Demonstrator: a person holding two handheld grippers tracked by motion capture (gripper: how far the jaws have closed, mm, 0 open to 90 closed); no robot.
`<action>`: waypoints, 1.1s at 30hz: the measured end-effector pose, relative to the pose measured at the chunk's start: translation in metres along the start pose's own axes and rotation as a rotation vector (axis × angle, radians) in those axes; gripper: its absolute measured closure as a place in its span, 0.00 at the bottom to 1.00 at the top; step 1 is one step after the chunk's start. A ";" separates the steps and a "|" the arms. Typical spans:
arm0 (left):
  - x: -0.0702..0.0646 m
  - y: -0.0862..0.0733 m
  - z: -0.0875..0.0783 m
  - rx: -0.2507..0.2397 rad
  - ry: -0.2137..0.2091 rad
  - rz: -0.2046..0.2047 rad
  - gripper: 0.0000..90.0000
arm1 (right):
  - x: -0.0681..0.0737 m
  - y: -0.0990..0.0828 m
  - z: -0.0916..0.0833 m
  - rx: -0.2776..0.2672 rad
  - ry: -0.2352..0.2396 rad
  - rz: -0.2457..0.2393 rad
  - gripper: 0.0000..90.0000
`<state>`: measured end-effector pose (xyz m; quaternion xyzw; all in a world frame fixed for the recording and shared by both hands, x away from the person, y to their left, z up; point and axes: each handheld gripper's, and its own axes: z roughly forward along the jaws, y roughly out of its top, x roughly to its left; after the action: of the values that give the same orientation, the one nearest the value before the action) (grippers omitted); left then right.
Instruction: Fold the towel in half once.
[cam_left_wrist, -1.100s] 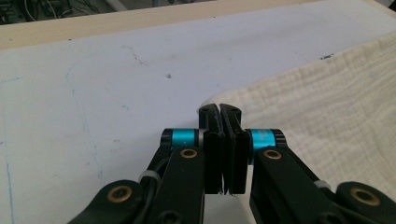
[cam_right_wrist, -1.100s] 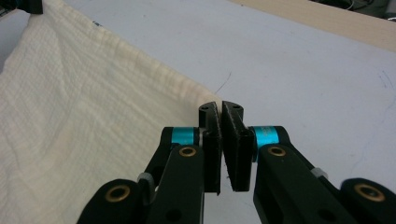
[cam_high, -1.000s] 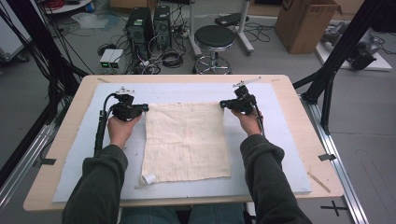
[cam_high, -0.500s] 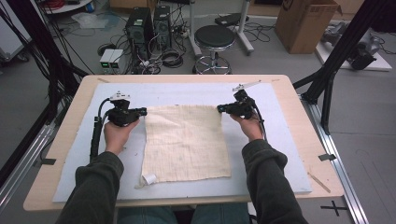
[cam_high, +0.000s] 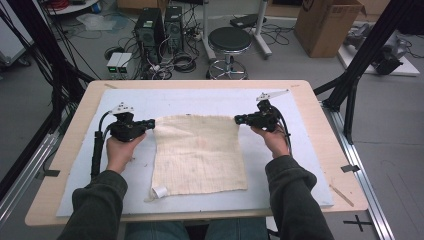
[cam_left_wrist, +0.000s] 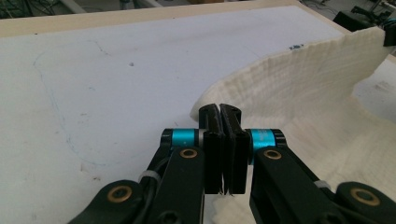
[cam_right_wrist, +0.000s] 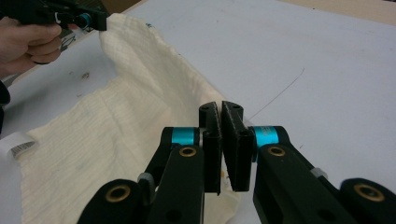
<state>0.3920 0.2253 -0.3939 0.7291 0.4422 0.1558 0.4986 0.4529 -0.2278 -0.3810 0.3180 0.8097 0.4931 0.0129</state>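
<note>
Both grippers are clamped tight on the far corners of the cloth (cam_high: 199, 152): left gripper (cam_high: 150, 123) on the upper-left corner, right gripper (cam_high: 240, 119) on the upper-right, probably to lift that edge evenly for a fold. The cloth sits mid-frame on the desk (cam_high: 70, 125), long axis running top to bottom, tag at its lower left

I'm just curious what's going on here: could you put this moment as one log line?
left gripper: shut on cloth far left corner | right gripper: shut on far right corner | far edge lifted off white mat | near edge flat
</note>
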 end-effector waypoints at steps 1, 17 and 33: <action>-0.001 0.000 -0.001 -0.001 -0.001 0.004 0.97 | 0.001 -0.001 -0.001 -0.002 -0.001 0.003 0.96; -0.009 -0.003 -0.010 0.000 -0.058 0.027 0.97 | 0.005 -0.011 -0.011 -0.015 0.020 -0.005 0.96; -0.012 -0.014 -0.022 -0.012 -0.091 0.013 0.97 | 0.021 -0.008 -0.015 -0.009 0.071 -0.044 0.96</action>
<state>0.3637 0.2302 -0.3935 0.7351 0.4134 0.1285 0.5217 0.4266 -0.2310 -0.3735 0.2825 0.8142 0.5073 -0.0039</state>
